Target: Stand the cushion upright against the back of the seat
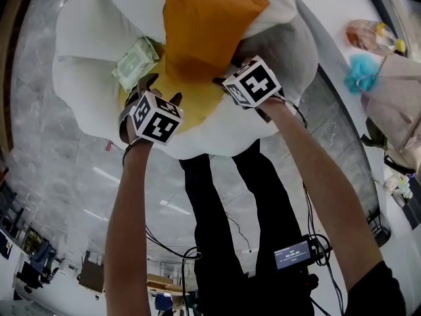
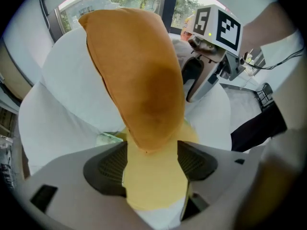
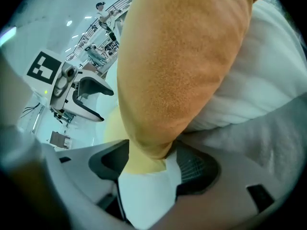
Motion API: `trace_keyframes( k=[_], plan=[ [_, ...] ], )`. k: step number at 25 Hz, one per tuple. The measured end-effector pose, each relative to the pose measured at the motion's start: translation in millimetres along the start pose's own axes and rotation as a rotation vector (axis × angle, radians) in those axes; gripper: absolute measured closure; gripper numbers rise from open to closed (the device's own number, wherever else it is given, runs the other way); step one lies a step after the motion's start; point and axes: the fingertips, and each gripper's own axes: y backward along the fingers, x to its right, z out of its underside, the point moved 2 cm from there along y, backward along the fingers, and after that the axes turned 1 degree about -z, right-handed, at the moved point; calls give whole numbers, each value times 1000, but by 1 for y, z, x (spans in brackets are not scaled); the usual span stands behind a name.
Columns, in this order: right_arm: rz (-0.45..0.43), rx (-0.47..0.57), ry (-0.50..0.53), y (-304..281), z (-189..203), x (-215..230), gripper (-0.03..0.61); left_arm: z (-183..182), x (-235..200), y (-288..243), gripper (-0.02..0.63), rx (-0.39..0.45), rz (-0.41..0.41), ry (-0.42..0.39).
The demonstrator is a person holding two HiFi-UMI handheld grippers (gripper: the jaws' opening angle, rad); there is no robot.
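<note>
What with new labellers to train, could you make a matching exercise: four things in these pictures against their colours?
Things:
1. cushion
2. seat
3. packet
4. pad under the cushion

Colours:
A. white
B. yellow
C. orange
D. pale green

Pairs: 1-C, 2-A, 3-D, 4-B

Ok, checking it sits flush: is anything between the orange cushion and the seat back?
Nothing visible. The orange cushion leans on the white seat back; the green packet lies beside it.
</note>
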Motion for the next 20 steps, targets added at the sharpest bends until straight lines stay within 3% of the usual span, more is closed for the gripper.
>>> trace_keyframes(
  k=[8, 13, 20],
  plan=[
    [-1, -16, 30, 46, 8, -31, 270, -9, 20, 43, 279, 37, 17, 45],
    [-8, 23, 83, 86, 3, -69, 270, -16, 38, 89, 292, 78, 15, 76],
    [48, 112, 69, 155, -8, -110, 274, -20, 64, 159, 331, 151, 7, 107]
  ],
)
